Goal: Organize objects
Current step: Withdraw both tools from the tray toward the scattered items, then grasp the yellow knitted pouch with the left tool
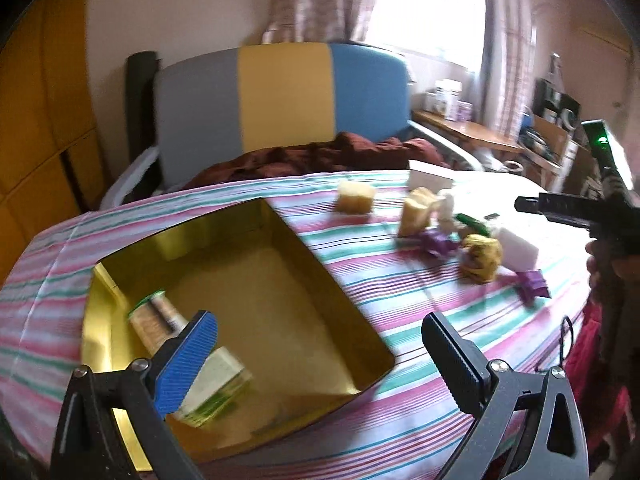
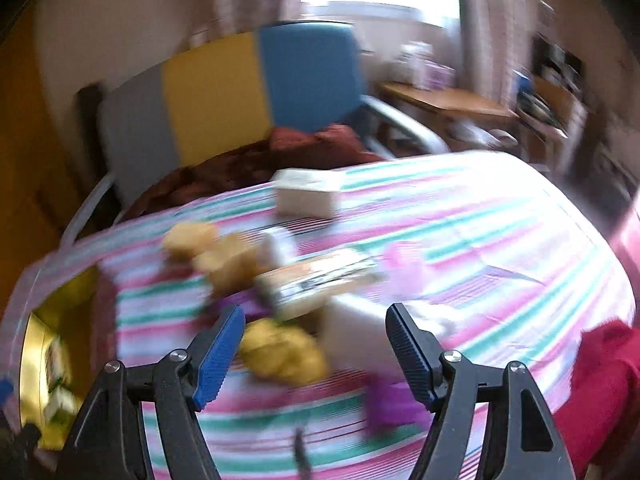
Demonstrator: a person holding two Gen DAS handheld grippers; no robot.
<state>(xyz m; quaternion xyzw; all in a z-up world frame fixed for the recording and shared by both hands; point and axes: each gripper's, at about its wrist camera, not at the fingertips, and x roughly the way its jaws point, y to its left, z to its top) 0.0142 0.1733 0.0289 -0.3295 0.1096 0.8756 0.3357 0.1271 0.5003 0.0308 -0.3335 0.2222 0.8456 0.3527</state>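
My left gripper hangs wide and empty over the tin. My right gripper, also wide, straddles the yellow lump and white block low in the blurred frame; closing now could pinch both or knock the pile.

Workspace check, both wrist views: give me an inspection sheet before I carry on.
Surface: striped cloth over the table.
Job's things: gold tin with two packets inside; sponges, yellow lump, white block, purple wrappers loose outside.
Clutter: white tub.
Tongs: left tongs open, empty; right tongs open, empty.
Cables: thin black cable at the table edge.
Surroundings: striped chair, desk, window.
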